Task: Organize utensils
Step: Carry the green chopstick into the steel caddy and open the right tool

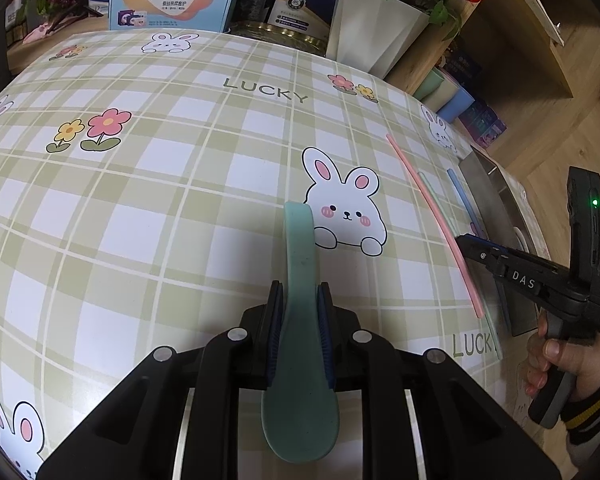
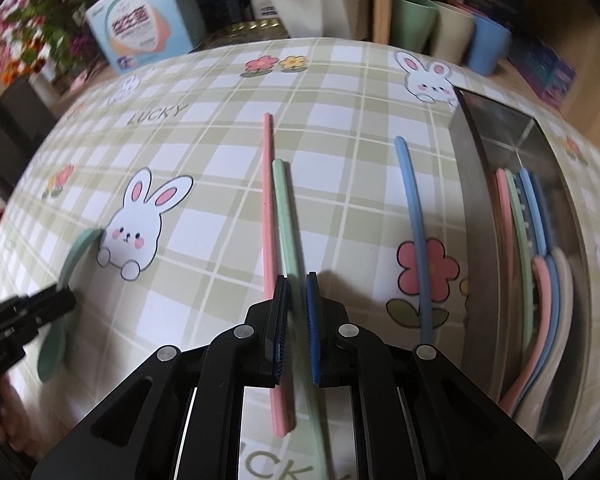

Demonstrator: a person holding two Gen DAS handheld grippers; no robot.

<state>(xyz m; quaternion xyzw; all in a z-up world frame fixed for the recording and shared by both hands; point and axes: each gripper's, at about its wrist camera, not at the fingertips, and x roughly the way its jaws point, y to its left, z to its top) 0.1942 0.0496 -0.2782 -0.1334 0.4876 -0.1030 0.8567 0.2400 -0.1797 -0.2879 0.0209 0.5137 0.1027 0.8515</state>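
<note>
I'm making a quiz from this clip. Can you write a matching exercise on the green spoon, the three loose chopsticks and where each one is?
Things:
1. teal green plastic spoon
2. mint green chopstick
3. pink chopstick
4. blue chopstick

Places:
A. loose on the cloth, nearest the steel tray
B. between the right gripper's pads
C. clamped in the left gripper
D. loose, alongside the green chopstick

Pairs: 1-C, 2-B, 3-D, 4-A

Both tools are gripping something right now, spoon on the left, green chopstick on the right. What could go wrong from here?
1. The right tool pinches the green chopstick, which lies against the pink chopstick; lifting may drag or roll the pink one.
2. The metal tray already holds utensils, so the chopstick could land across them.
3. The left tool grips the green spoon mid-handle; it may pivot.
</note>
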